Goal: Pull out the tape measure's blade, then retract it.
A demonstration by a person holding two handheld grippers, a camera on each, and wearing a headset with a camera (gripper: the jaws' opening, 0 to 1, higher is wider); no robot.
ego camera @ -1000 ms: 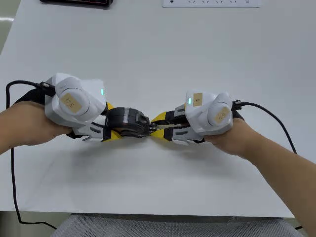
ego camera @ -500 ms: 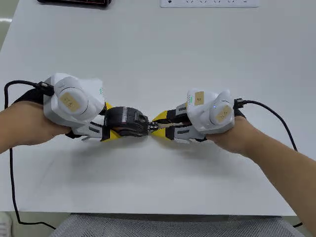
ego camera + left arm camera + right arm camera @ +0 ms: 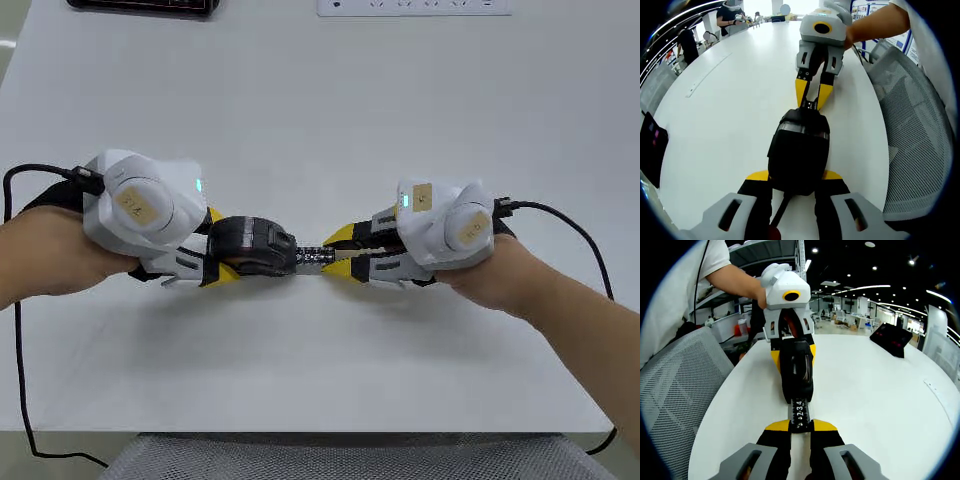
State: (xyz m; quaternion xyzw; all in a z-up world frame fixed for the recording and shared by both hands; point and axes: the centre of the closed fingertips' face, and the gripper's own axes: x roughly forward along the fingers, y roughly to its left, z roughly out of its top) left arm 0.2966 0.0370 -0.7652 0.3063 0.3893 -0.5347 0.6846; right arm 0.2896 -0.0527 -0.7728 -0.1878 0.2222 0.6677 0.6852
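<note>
A black tape measure (image 3: 252, 245) sits just above the white table, held between the yellow-tipped fingers of my left gripper (image 3: 226, 262), which is shut on its case (image 3: 799, 152). A short length of blade (image 3: 314, 255) with printed numbers (image 3: 799, 414) runs out of the case (image 3: 796, 369) to my right gripper (image 3: 336, 254), which is shut on the blade's end (image 3: 811, 103). The two grippers face each other a little apart, left gripper (image 3: 792, 352) and right gripper (image 3: 812, 95) each seen from the other's camera.
The white table (image 3: 320, 110) stretches away behind the grippers. A white power strip (image 3: 414, 6) and a dark flat device (image 3: 140, 5) lie at its far edge. Black cables (image 3: 568, 238) trail from both grippers. A grey mesh chair (image 3: 340, 458) stands at the near edge.
My right gripper has moved to the right, away from the case, drawing a short stretch of blade out. The left gripper and the case have stayed roughly in place.
</note>
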